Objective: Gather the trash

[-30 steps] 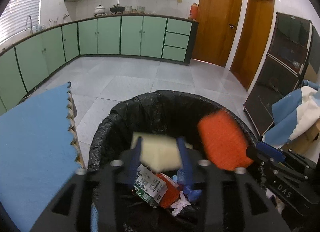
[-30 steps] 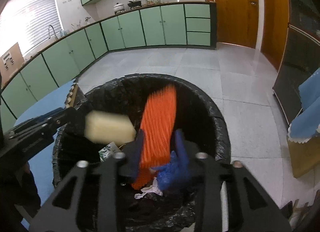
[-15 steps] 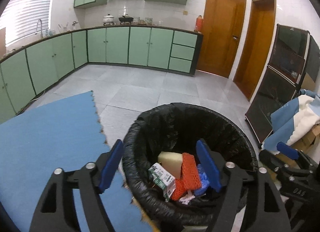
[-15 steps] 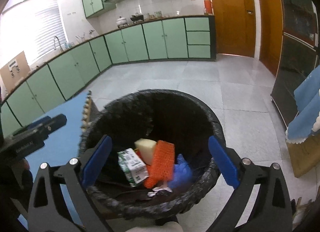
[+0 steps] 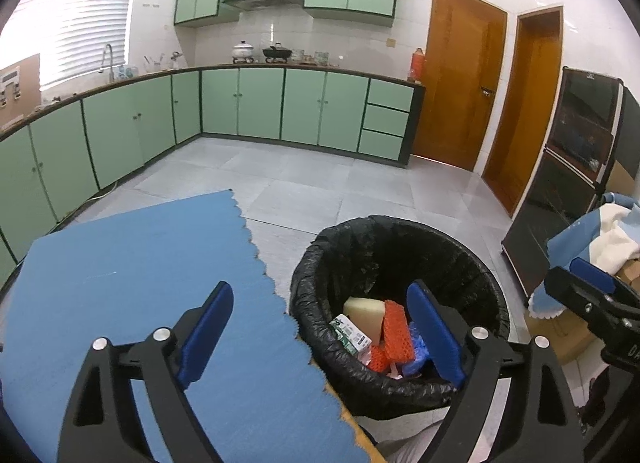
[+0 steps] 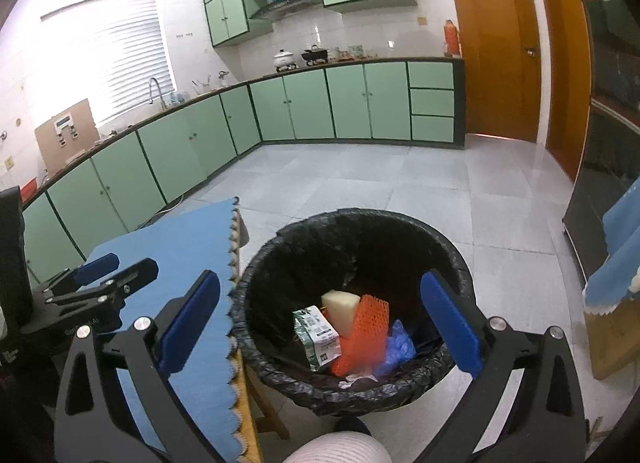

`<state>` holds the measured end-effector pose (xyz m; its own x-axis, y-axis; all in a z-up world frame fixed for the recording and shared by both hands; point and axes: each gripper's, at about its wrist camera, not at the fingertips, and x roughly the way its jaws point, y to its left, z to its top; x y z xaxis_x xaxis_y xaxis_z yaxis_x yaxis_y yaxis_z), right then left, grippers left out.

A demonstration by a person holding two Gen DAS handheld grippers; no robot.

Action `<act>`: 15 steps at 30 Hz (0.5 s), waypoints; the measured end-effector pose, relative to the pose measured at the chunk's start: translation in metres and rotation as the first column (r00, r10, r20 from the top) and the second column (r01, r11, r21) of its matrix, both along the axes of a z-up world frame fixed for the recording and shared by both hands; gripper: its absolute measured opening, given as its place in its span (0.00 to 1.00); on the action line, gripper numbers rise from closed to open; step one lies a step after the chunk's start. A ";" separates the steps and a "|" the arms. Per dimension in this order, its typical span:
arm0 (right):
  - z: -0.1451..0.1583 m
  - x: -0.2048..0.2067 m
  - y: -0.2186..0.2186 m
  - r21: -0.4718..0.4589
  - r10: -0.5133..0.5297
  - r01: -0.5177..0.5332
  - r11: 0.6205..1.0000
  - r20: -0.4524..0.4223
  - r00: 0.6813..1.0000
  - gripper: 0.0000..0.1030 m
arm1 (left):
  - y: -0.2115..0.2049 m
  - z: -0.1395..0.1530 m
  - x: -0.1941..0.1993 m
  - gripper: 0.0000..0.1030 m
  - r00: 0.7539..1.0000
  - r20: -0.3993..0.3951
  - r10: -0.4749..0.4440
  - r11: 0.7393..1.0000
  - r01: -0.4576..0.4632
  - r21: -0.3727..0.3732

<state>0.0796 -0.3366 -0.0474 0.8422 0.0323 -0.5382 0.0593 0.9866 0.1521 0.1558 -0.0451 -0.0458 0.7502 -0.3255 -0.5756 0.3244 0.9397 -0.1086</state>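
Kitchen floor, grey tile. Bin (image 6: 456, 259) with black liner: base cut off, lower trash hidden. Inside: yellow sponge (image 6: 340, 305), orange mesh (image 6: 366, 327), green carton (image 6: 316, 337), blue glove (image 6: 400, 345). Left claw (image 5: 320, 327) opening, nothing between jaws; right claw (image 6: 320, 323) wide, empty. Blue mat (image 5: 132, 263) on surface.

Container: round waste bin lined with a crinkled black plastic bag (image 6: 460, 263), upright on the grey tile floor, just beside the edge of a blue-covered table.
Item 1: pale yellow foam sponge block (image 6: 339, 306), tilted, leaning at the rear of the pile inside the bin.
Item 2: orange foam mesh sleeve (image 6: 366, 329), slanted, resting against the sponge.
Item 3: green-and-white drink carton (image 6: 317, 334), crumpled, left of the mesh.
Item 4: blue crumpled plastic glove (image 6: 398, 345), right of the mesh.
Item 5: white scrap of paper (image 6: 354, 377), at the front of the pile.
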 end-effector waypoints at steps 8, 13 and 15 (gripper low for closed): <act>0.022 -0.015 0.014 -0.016 0.026 -0.026 1.000 0.029 0.999 0.95 | 0.023 0.012 -0.019 0.87 1.000 0.011 0.027 1.000 -0.027 -0.011; 0.030 -0.024 0.022 -0.034 0.041 -0.039 0.999 0.041 0.998 0.95 | 0.031 0.019 -0.029 0.87 0.999 0.022 0.034 0.999 -0.033 -0.021; 0.032 -0.027 0.024 -0.034 0.044 -0.043 0.999 0.043 0.998 0.95 | 0.034 0.023 -0.033 0.88 0.999 0.028 0.033 0.999 -0.032 -0.023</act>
<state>0.0522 -0.3127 -0.0154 0.8632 0.0522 -0.5021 0.0104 0.9926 0.1210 0.1228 -0.0116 -0.0231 0.7763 -0.3135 -0.5469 0.2972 0.9471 -0.1211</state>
